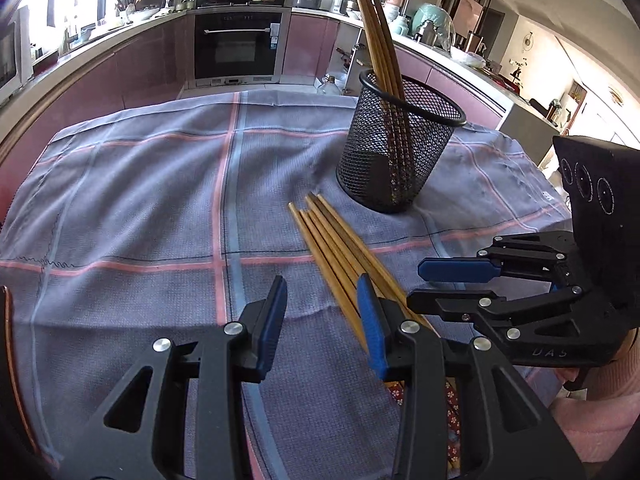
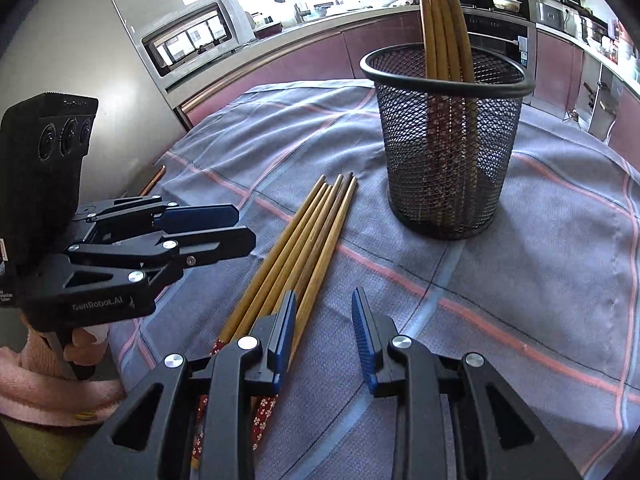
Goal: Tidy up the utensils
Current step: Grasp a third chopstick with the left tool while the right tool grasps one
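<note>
Several loose wooden chopsticks [image 1: 336, 248] [image 2: 296, 248] lie in a bundle on the checked cloth, with patterned red ends toward me. A black mesh cup [image 1: 400, 152] [image 2: 448, 160] stands upright behind them, and several more chopsticks [image 1: 376, 28] [image 2: 440, 20] lean inside it. My left gripper [image 1: 322, 280] [image 2: 244, 227] hovers low and open just left of the bundle, its right finger over the sticks and only cloth in its gap. My right gripper [image 2: 323, 294] [image 1: 416, 284] is open on the bundle's other side, its left finger over the sticks and nothing between its pads.
The blue-grey cloth with pink stripes [image 1: 160, 200] [image 2: 540, 280] covers the table, whose edges fall off at left and right. Kitchen counters and an oven [image 1: 238, 44] stand behind, and a microwave [image 2: 192, 36] is at the left. A pink sleeve [image 1: 600, 420] shows by the right gripper.
</note>
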Available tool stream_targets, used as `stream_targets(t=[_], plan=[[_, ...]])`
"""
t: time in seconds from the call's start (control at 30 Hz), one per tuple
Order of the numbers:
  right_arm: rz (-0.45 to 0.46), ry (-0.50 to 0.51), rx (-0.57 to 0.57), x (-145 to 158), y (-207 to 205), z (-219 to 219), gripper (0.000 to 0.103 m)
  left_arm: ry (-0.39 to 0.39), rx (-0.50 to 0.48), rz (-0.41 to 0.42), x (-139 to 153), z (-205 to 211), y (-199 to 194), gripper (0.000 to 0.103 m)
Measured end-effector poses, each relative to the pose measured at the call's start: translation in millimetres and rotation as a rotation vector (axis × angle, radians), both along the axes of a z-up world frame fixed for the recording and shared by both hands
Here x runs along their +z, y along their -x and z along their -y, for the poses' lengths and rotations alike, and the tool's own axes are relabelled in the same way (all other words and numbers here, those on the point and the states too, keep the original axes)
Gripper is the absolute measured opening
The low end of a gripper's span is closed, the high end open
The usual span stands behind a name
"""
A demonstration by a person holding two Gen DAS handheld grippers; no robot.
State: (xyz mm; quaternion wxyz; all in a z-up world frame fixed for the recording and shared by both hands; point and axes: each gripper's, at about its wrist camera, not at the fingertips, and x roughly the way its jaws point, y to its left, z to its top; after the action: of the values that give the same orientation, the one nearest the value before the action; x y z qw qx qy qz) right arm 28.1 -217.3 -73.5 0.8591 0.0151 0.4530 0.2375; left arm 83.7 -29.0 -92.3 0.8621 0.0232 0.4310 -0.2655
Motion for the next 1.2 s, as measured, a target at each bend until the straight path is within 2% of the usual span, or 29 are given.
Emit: stream_targets(t=[0.37,0.9,1.0,1.2], plan=[[-0.002,0.020,-0.011,-0.7,-0.9,-2.0,0.022,-0.009,-0.030,-0.036,-12.2,10.4,2.4,0.035],[0.004,0.043,-0.026,0.3,-0.3,2.7,0.022,-0.044,-0.050,-0.052,-19.1,6.3,-1.4,0.022],[0.010,0.061,-0.026,0.0,-1.7,0.1,0.022,-0.054,-0.052,-0.055,-19.2,6.9,-3.2,0.025],[0.031,0.101,-0.031,-1.0,-8.2,-8.3,0.022,-0.076,-0.025,-0.054,-19.5,9.4,-11.8,0.024]])
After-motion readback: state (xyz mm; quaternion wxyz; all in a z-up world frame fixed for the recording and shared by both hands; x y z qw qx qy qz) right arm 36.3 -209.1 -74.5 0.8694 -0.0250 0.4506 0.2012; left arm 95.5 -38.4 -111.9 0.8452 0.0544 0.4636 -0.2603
